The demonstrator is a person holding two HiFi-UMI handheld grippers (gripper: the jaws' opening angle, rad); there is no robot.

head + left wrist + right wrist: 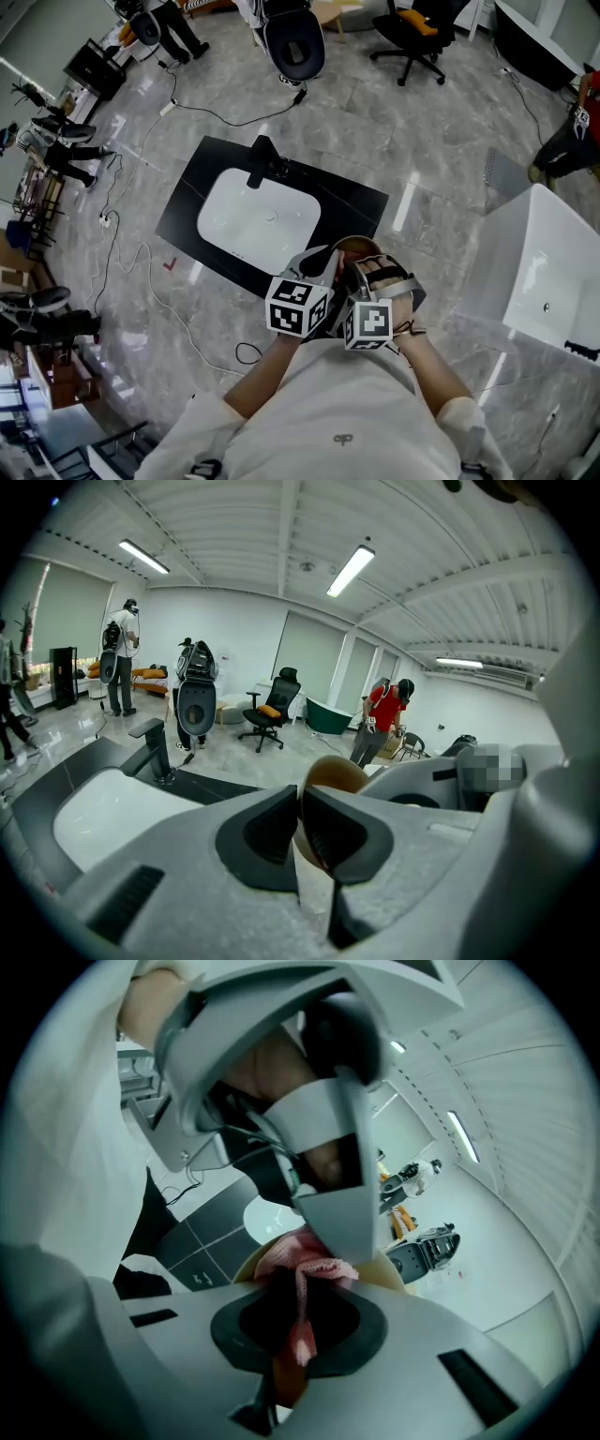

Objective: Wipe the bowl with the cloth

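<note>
Head view: the left gripper (319, 267) and right gripper (370, 281) meet near the person's chest, with the bowl (359, 246) at their tips, just right of the sink (258, 217).

Left gripper view: the left gripper (302, 827) is clenched on the bowl's (336, 772) rim.

Right gripper view: the right gripper (298, 1321) is clenched on the pink cloth (305, 1269), which is bunched against the bowl (392, 1274).

Bright, even indoor light. Long ceiling strip lights (352, 569) glow white in the left gripper view, and the glossy floor (375, 131) in the head view carries pale streaks of glare. Shadows are soft. Both gripper views bend strongly at the edges, with black corners. In the right gripper view the cloth (314, 1265) near the lens looks slightly soft.
</note>
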